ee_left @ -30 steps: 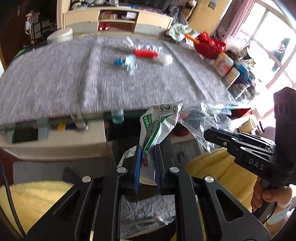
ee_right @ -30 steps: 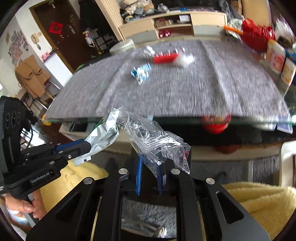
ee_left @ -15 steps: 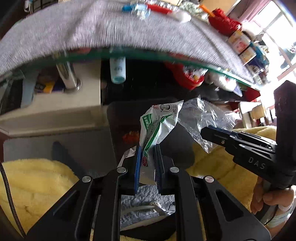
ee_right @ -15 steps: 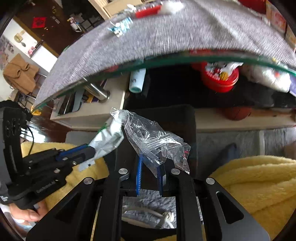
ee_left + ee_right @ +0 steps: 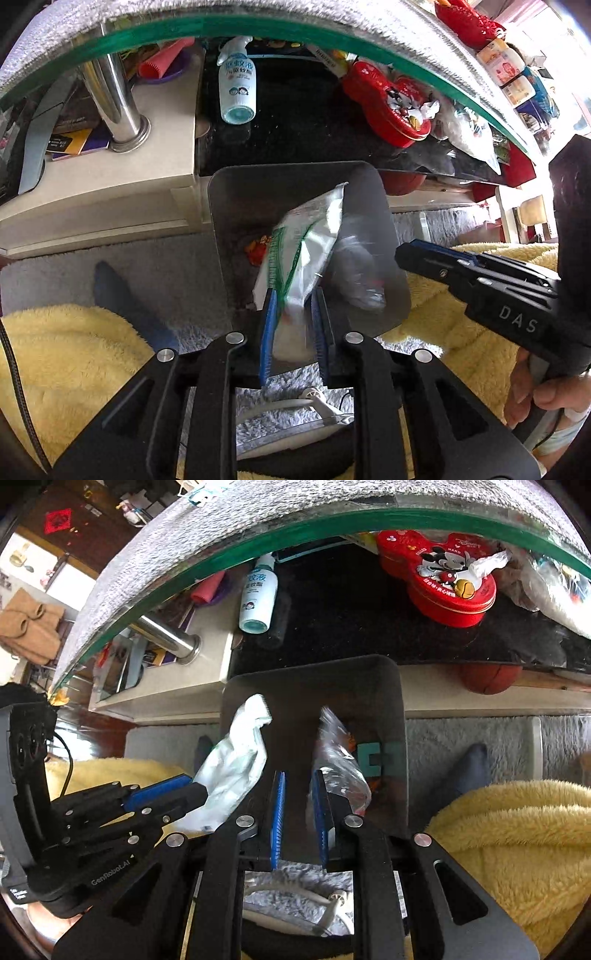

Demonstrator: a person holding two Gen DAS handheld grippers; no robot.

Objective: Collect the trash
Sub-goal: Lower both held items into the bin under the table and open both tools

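Observation:
A grey trash bin (image 5: 369,192) stands on the carpet just below both grippers; it also shows in the right wrist view (image 5: 314,672). My left gripper (image 5: 293,299) has its jaws parted, and a white and green foil wrapper (image 5: 306,240) lies loosely between them, blurred, over the bin; the wrapper also shows in the right wrist view (image 5: 236,764). My right gripper (image 5: 299,782) is open over the bin. A clear plastic bag (image 5: 338,760) hangs blurred beside its right finger, inside the bin mouth; the bag also shows in the left wrist view (image 5: 358,273).
A glass table edge (image 5: 258,29) with grey cloth arcs overhead. Under it lie a white spray bottle (image 5: 236,85), a red Mickey tin (image 5: 443,579) and a steel table leg (image 5: 114,107). Yellow fleece (image 5: 509,834) flanks the bin. A white cable (image 5: 295,402) lies on the carpet.
Both grippers have tilted down from the tabletop to over the bin. Both have opened: the clear bag is falling from the right, and the wrapper is slipping in the left.

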